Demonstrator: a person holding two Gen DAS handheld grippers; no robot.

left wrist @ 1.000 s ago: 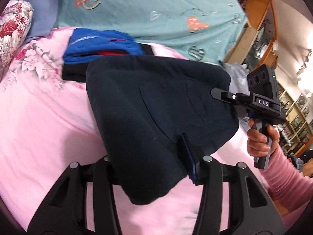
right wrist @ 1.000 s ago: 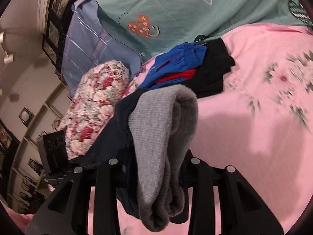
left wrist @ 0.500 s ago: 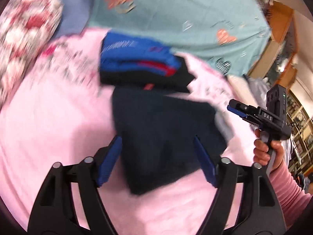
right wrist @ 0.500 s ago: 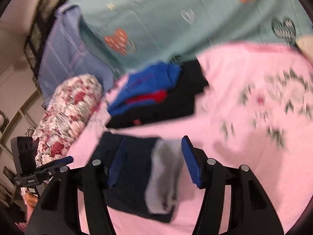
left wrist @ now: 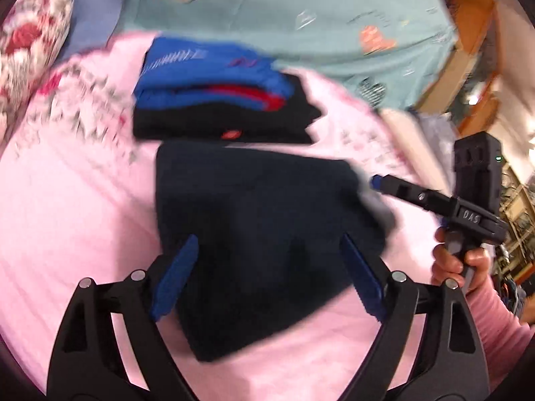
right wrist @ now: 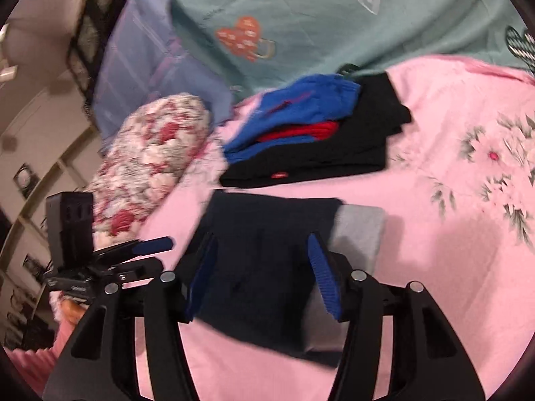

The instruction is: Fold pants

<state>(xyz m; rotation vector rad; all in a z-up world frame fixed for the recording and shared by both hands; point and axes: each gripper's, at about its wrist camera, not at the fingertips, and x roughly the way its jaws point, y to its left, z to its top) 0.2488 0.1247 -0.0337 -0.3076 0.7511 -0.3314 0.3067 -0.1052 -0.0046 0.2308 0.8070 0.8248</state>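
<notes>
You have a pink floral bed [right wrist: 451, 234]; folded navy pants [right wrist: 264, 234] lie just before the clothes stack [right wrist: 317, 140], floral pillow [right wrist: 150, 167] beside.

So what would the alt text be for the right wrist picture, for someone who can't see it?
A folded navy pair of pants with a grey lining lies on a pink bedspread, between the open fingers of the right gripper. Behind it sits a stack of folded clothes.
</notes>
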